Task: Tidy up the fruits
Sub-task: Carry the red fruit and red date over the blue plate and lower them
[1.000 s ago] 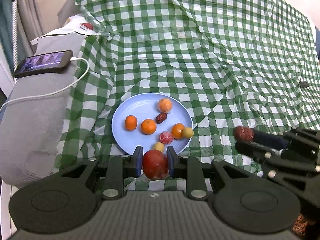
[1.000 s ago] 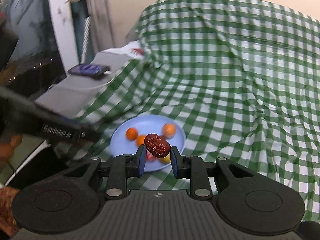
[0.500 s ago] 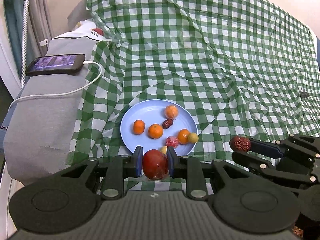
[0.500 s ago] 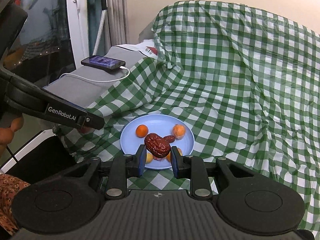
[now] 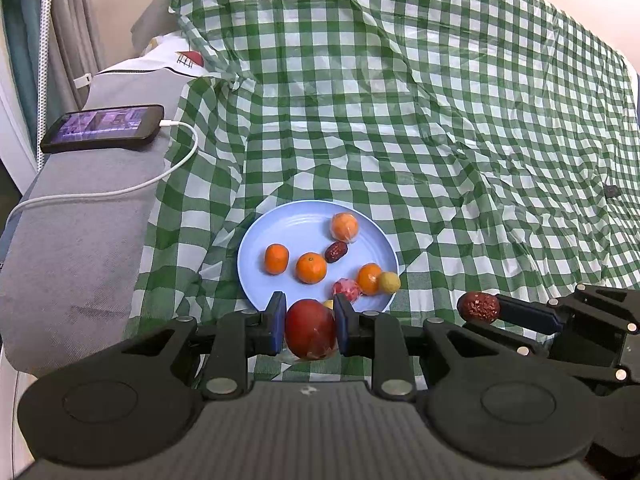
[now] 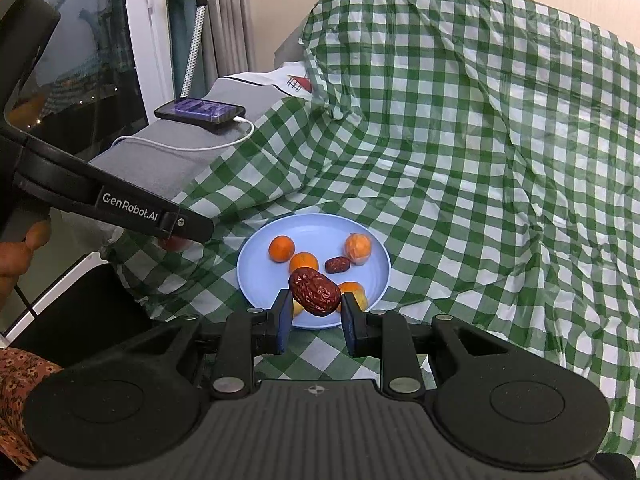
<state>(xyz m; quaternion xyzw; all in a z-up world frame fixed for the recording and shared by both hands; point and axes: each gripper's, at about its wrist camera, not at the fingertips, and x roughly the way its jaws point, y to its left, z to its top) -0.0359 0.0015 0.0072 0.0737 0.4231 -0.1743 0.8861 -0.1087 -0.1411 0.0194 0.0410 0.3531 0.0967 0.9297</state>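
A light blue plate (image 5: pixel 296 228) (image 6: pixel 320 226) lies on the green checked cloth and holds several small oranges, a dried date (image 5: pixel 335 251), a pink fruit (image 5: pixel 346 289) and a yellow fruit (image 5: pixel 389 282). My left gripper (image 5: pixel 310 330) is shut on a red apple (image 5: pixel 310 329), just short of the plate's near rim. My right gripper (image 6: pixel 315 306) is shut on a wrinkled red date (image 6: pixel 315 291) above the plate's near edge; this date also shows in the left wrist view (image 5: pixel 479 307), to the right of the plate.
A phone (image 5: pixel 102 128) on a white charging cable (image 5: pixel 120 190) lies on a grey cushion (image 5: pixel 76 232) to the left of the plate. The cloth rises in folds behind the plate. A window frame and curtains stand at far left.
Both grippers have drawn back and up a little, so the plate sits further off in both views. The right gripper has swung to face the plate. Both grips are unchanged.
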